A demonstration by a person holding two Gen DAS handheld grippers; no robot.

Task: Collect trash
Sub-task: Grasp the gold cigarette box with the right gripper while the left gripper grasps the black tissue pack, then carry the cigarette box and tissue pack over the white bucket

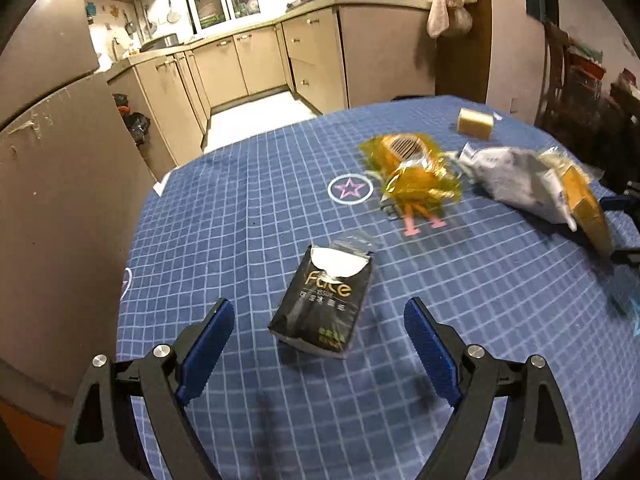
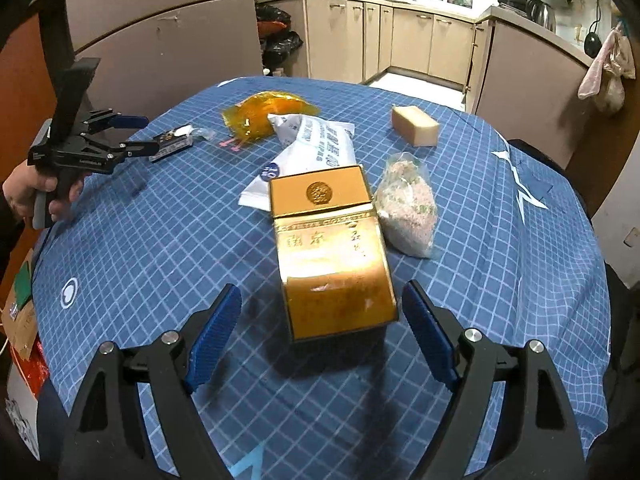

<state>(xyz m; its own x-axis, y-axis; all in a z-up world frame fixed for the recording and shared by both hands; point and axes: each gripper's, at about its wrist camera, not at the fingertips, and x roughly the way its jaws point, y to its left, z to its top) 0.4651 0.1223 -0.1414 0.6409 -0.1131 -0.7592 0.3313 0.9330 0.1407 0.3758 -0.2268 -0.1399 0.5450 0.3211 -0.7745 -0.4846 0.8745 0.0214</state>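
A black tissue pack (image 1: 322, 299) lies on the blue checked tablecloth (image 1: 248, 208), just ahead of my open, empty left gripper (image 1: 318, 318). Farther right lie a crumpled yellow wrapper (image 1: 416, 168), a white plastic bag (image 1: 516, 176) and a gold box (image 1: 588, 204). In the right wrist view the gold box (image 2: 332, 256) lies between the tips of my open right gripper (image 2: 322, 302), not touched. Beyond it are the white bag (image 2: 316, 148), a clear bag of pinkish bits (image 2: 408, 204), the yellow wrapper (image 2: 266, 114) and the tissue pack (image 2: 172, 144). The left gripper (image 2: 134, 134) shows at the left.
A beige sponge block (image 2: 414, 124) lies at the far side of the table; it also shows in the left wrist view (image 1: 475, 122). Kitchen cabinets (image 1: 248, 60) and a fridge (image 2: 160, 20) stand beyond the table. Dark bags (image 2: 278, 36) sit on the floor.
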